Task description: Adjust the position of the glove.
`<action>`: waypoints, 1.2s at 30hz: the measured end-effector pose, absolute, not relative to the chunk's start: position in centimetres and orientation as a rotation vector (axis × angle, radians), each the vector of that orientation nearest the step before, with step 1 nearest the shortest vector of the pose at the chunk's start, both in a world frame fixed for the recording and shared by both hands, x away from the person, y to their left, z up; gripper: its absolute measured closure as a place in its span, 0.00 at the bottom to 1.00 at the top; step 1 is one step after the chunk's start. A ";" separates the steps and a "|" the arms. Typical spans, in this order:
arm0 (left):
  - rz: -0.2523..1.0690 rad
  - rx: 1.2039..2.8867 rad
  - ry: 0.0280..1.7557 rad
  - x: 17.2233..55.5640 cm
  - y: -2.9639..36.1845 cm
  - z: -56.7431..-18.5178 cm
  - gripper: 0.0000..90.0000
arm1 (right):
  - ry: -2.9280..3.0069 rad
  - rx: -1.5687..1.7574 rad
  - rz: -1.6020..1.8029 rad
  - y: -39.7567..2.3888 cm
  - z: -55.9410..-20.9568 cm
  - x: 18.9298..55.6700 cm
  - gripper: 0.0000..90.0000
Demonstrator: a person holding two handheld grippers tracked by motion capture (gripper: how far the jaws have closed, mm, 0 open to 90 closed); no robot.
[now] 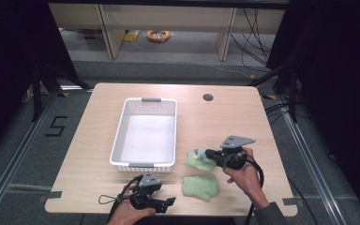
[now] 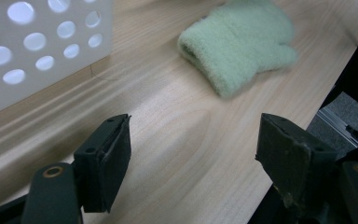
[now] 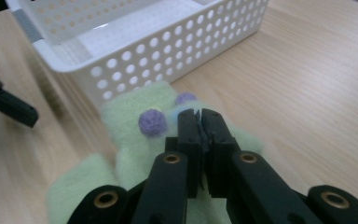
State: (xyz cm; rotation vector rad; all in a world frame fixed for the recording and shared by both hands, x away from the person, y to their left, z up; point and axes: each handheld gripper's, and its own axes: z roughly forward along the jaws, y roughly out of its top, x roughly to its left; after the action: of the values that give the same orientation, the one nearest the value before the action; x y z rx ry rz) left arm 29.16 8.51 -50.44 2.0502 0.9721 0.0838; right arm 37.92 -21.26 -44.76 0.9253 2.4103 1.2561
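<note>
Held mitten: pale green fleecy knitted mitten with purple pompoms, pinched near its cuff by the right gripper, just beside the near right corner of the white perforated plastic basket.
Right gripper: jaws closed tight on a thin fold of the fleece; in the high view at the mitten.
Second mitten: matching pale green fleecy mitten, flat on the light wooden table, near the front edge, apart from the first; cuff turned toward the basket in the left gripper view.
Left gripper: jaws wide apart, nothing between them, low over bare table short of the second mitten; in the high view.
Handling, judged: very light, soft, limp; likely to droop and swing from a one-point pinch; not fragile, not slippery.
Where to grip: cuff edge or a bunched fold of the body, not a pompom.
Basket: empty inside.
</note>
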 end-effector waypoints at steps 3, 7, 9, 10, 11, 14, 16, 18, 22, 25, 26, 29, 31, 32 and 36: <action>0.088 2.049 0.976 29.2 8.5 -50.5 0.28 | 2.419 0.891 1.269 -21.2 -44.5 36.6 0.97; 0.097 2.072 0.966 29.3 8.8 -50.5 0.27 | 2.431 0.881 1.280 -21.2 -44.4 35.4 0.97; 0.089 2.068 0.980 29.2 8.7 -50.4 0.27 | 2.429 0.881 1.284 -21.0 -44.5 34.9 0.97; 0.088 2.060 0.987 29.2 8.7 -50.5 0.27 | 2.446 0.864 1.291 -21.0 -44.5 34.7 0.97; 0.091 2.065 0.980 29.3 8.7 -50.5 0.27 | 2.455 0.857 1.285 -21.0 -44.5 34.5 0.97; 0.099 2.071 0.968 29.3 8.7 -50.5 0.27 | 2.460 0.860 1.287 -21.0 -44.7 33.9 0.97; 0.088 2.062 0.989 29.3 8.7 -50.5 0.27 | 2.466 0.849 1.288 -21.0 -44.8 33.6 0.97; 0.086 2.044 1.001 29.2 8.6 -50.6 0.27 | 2.462 0.856 1.288 -21.0 -44.8 33.2 0.97; 0.088 2.046 1.002 29.2 8.6 -50.5 0.27 | 2.482 0.867 1.295 -21.1 -45.1 32.5 0.97; 0.089 2.062 0.992 29.3 8.7 -50.5 0.27 | 2.482 0.858 1.283 -21.2 -45.5 32.1 0.97; 0.092 2.062 0.995 29.3 8.7 -50.5 0.27 | 2.492 0.848 1.286 -21.2 -45.6 32.1 0.97; 0.095 2.067 0.997 29.3 8.7 -50.6 0.27 | 2.493 0.866 1.283 -21.3 -45.8 31.7 0.97; 0.095 2.067 0.998 29.3 8.7 -50.6 0.27 | 2.488 0.862 1.283 -21.3 -45.8 31.5 0.97; 0.084 2.054 0.999 29.2 8.6 -50.6 0.27 | 2.484 0.857 1.284 -21.3 -45.9 31.5 0.97; 0.098 2.081 0.977 29.3 8.7 -50.6 0.27 | 2.479 0.850 1.283 -21.4 -46.0 31.3 0.97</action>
State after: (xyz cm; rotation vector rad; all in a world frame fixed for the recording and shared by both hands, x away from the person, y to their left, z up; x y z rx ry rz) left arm 29.33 8.68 -50.60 2.0810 0.9772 0.0979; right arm 31.29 -21.35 -45.98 0.8501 2.4787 1.2834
